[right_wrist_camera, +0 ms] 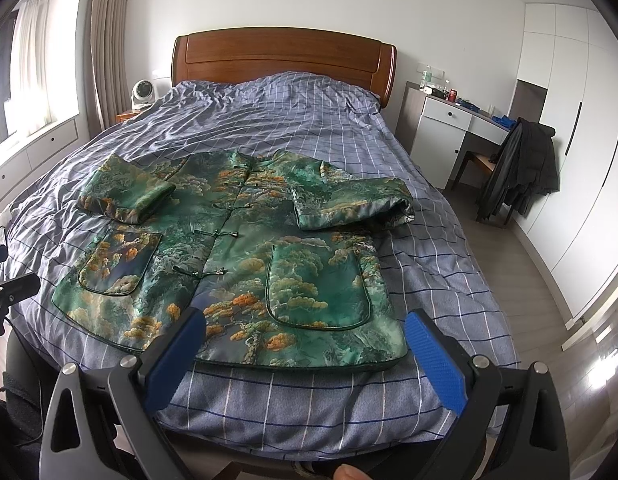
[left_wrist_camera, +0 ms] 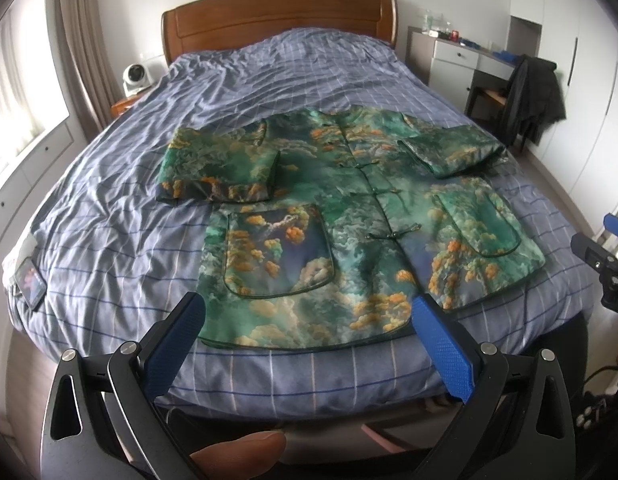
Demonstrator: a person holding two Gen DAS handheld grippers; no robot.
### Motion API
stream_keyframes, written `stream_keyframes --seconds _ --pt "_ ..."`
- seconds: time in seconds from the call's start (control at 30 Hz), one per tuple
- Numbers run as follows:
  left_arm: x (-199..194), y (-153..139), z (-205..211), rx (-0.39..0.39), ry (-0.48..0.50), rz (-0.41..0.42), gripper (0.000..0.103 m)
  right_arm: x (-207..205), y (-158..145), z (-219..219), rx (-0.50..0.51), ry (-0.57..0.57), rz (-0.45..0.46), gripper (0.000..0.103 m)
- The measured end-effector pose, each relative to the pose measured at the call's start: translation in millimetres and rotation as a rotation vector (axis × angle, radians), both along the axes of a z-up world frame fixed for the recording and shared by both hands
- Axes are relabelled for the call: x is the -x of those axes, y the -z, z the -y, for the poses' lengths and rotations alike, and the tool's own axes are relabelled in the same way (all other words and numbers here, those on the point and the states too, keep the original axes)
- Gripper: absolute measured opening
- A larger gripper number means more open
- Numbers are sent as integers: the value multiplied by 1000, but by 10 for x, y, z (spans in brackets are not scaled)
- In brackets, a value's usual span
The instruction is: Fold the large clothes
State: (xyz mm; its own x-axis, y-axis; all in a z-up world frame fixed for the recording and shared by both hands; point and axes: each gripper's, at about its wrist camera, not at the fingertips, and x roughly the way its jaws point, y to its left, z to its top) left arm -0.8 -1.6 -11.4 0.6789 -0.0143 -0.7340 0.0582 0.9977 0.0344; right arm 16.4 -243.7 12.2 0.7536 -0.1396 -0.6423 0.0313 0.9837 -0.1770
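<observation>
Jacket (left_wrist_camera: 349, 216) flat on the near half of the bed (left_wrist_camera: 109, 216), front up, both sleeves already folded in over the chest; body not yet folded. Shiny green brocade with orange clouds, padded, two rounded pockets, knot buttons. Left gripper (left_wrist_camera: 309, 312) and right gripper (right_wrist_camera: 305, 328) above near hem, jaws wide apart, empty. Checked wrinkled cover; wooden headboard (right_wrist_camera: 285, 56) far.

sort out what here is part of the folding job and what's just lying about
Part of the job:
- green patterned jacket, both sleeves already folded in
- bed it lies on
- left hand-held gripper, open
- right hand-held gripper, open

Lying about:
- small white fan
- dark coat on the chair
- desk with bottles
- phone at the bed edge
</observation>
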Motion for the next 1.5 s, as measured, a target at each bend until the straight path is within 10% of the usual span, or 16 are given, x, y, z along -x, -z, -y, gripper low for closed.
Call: stream_keyframes --seconds 1.5 --pt "-8 -9 -35 9 0 -6 102 22 28 -8 -8 4 -7 101"
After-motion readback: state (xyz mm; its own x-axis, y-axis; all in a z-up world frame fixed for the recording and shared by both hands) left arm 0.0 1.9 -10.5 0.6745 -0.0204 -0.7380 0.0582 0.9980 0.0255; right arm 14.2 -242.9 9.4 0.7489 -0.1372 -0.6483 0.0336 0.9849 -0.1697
